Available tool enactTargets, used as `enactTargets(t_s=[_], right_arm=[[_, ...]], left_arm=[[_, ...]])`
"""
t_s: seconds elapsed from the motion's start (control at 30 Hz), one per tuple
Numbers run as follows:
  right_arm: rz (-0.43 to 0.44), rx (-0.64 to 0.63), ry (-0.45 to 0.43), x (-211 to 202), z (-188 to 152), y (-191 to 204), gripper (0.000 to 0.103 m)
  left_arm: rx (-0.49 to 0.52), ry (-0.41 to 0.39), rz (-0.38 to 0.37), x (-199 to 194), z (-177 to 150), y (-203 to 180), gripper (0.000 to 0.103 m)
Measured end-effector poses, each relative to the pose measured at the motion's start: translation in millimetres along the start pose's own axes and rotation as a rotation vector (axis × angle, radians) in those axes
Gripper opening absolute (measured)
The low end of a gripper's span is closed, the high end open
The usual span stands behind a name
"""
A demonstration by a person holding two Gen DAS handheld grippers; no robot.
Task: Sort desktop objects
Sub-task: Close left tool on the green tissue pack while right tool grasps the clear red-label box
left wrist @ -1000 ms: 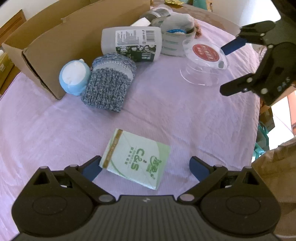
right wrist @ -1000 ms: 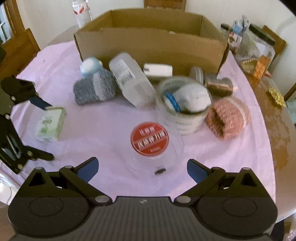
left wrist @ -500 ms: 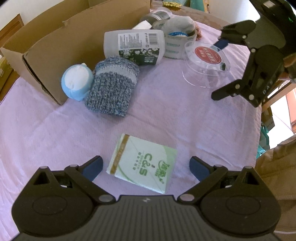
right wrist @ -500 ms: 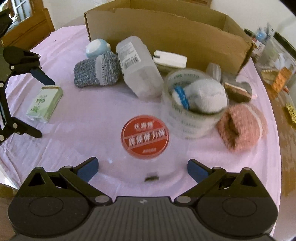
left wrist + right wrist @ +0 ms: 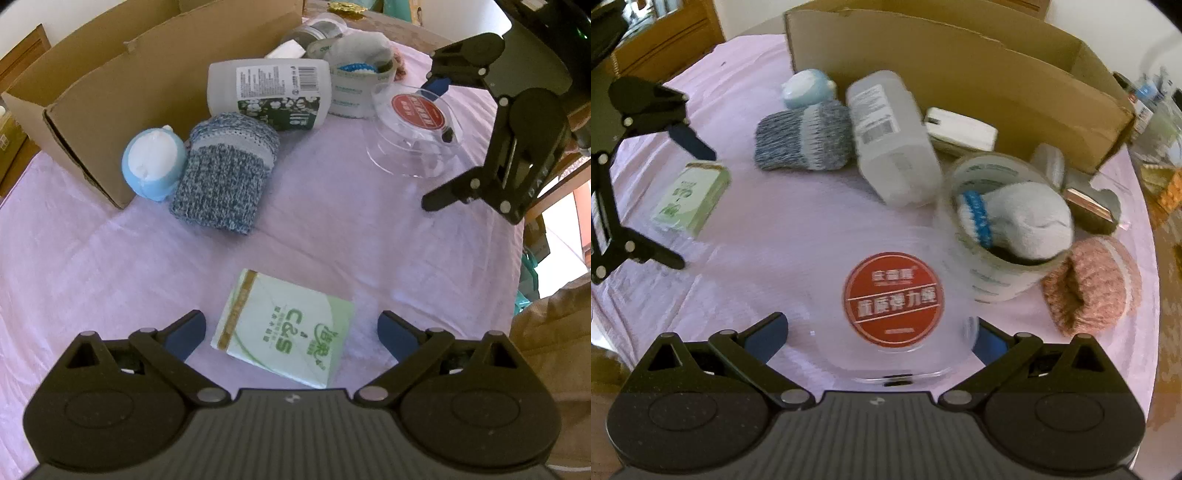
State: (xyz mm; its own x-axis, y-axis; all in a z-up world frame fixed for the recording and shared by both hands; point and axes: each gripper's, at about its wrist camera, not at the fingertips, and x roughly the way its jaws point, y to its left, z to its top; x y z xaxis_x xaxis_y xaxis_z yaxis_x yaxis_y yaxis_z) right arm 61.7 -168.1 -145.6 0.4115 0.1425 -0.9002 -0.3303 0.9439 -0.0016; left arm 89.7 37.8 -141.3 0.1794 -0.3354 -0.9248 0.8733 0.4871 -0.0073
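Note:
My left gripper [image 5: 291, 330] is open, its fingers on either side of a green tissue pack [image 5: 284, 328] lying on the pink cloth; the pack also shows in the right wrist view [image 5: 690, 197]. My right gripper [image 5: 879, 336] is open around an upturned clear plastic bowl with a red sticker [image 5: 893, 299], which also shows in the left wrist view [image 5: 415, 127]. A cardboard box [image 5: 960, 77] stands at the back.
In front of the box lie a blue-grey knit sleeve [image 5: 225, 177], a light blue round toy [image 5: 153, 168], a white plastic bottle [image 5: 269, 94], a tape roll holding a white sock [image 5: 1004, 229], a pink knit sleeve [image 5: 1089, 284] and a white box [image 5: 960, 127].
Both grippers have moved forward and down. The tissue pack now sits between the left fingers, and the clear bowl now sits between the right fingers.

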Motion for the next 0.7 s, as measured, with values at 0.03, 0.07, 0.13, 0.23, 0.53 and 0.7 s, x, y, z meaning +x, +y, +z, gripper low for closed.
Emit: enactTargets(t_s=[0.03, 0.07, 0.13, 0.23, 0.53, 0.7], right_arm=[[0.001, -0.001, 0.003, 0, 1, 1, 0.103], [0.002, -0.004, 0.005, 0, 2, 3, 0.103], [0.003, -0.008, 0.003, -1, 3, 5, 0.097], [0.005, -0.013, 0.002, -6, 5, 7, 0.085], [-0.011, -0.037, 0.01, -15, 5, 15, 0.078], [0.0, -0.046, 0.003, -27, 5, 17, 0.078]], left_arm=[[-0.001, -0.001, 0.0, -1, -1, 0, 0.097], [0.0, -0.002, 0.0, -2, -1, -1, 0.096], [0.004, -0.007, -0.003, -6, -3, -2, 0.088], [-0.005, -0.015, 0.0, -11, -5, -1, 0.076], [-0.059, -0.009, 0.018, -23, -15, 8, 0.073], [-0.072, -0.032, 0.025, -36, -19, 12, 0.073]])
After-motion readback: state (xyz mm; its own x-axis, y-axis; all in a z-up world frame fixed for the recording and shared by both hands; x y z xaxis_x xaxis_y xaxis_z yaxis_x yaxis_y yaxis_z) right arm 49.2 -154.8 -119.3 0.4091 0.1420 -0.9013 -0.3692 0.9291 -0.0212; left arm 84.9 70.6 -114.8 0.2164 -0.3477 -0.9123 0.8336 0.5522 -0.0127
